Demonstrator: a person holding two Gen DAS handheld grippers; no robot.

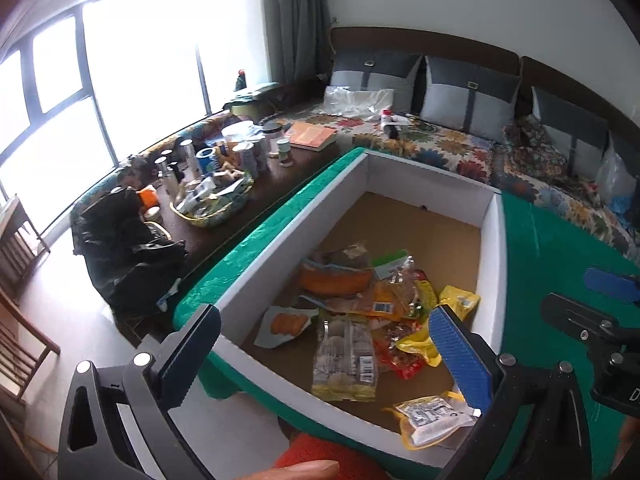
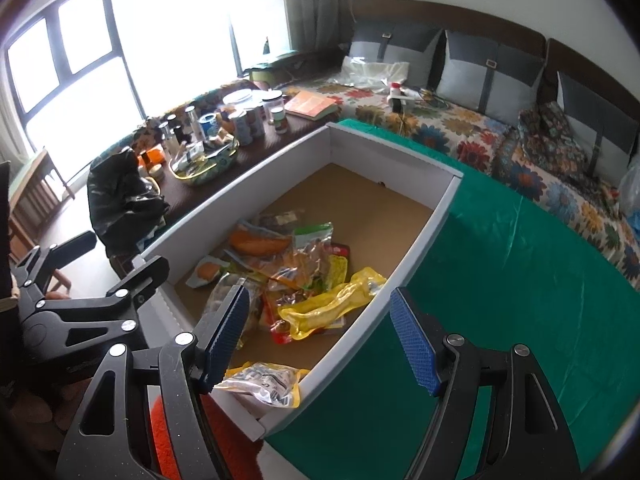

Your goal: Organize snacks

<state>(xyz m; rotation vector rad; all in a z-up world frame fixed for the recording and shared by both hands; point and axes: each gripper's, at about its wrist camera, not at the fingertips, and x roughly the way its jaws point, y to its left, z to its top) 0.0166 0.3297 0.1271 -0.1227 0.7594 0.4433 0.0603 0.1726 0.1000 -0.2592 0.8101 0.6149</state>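
Note:
A white cardboard box (image 1: 494,240) with a brown floor stands on a green cloth (image 1: 560,240). Several snack packets lie piled in its near half: an orange packet (image 1: 336,280), a clear packet of round biscuits (image 1: 344,356), a yellow packet (image 1: 460,298) and a yellow-edged packet (image 1: 432,420) at the near wall. My left gripper (image 1: 328,344) is open and empty above the box's near end. My right gripper (image 2: 320,328) is open and empty over the box's right wall (image 2: 424,236); the yellow packet (image 2: 332,306) lies between its fingers in view.
A dark low table (image 1: 304,168) at the left holds cans, jars, a book and a basket of items (image 1: 212,200). A black bag (image 1: 128,248) sits beside it. A floral sofa (image 1: 440,148) with grey cushions runs behind. A wooden chair (image 1: 16,280) stands at far left.

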